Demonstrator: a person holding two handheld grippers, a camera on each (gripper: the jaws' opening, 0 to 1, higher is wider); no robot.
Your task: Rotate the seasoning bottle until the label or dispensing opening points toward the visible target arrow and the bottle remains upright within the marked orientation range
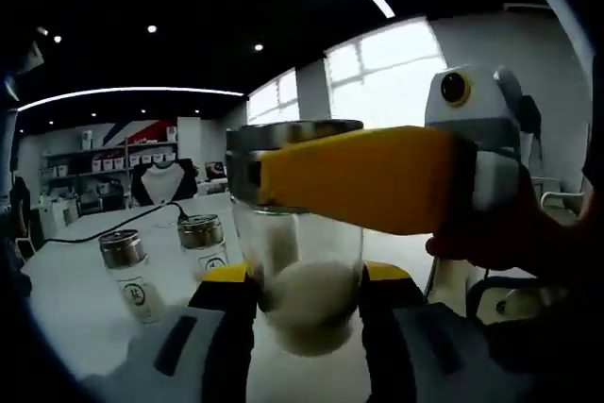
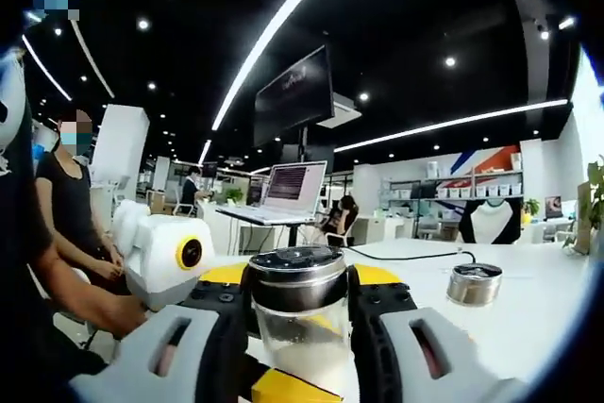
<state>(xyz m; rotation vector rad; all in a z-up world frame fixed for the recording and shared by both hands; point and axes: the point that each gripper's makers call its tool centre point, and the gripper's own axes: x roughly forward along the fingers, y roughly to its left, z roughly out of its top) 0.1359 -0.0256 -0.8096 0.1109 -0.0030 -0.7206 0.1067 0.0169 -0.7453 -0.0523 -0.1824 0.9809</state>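
Your left gripper [image 1: 307, 304] clamps the clear glass, steel-capped seasoning bottle [image 1: 300, 252] at its base; your right gripper [image 2: 300, 323] pinches its cap. Bottle upright above the white table [image 1: 75, 299].

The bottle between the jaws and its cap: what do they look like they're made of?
The bottle looks like clear glass or hard plastic; you can see the white powder through its wall, and I cannot tell which it is. Its cap looks like brushed metal, silvery with soft reflections, dark on top. Both the left gripper and the right gripper clamp it.
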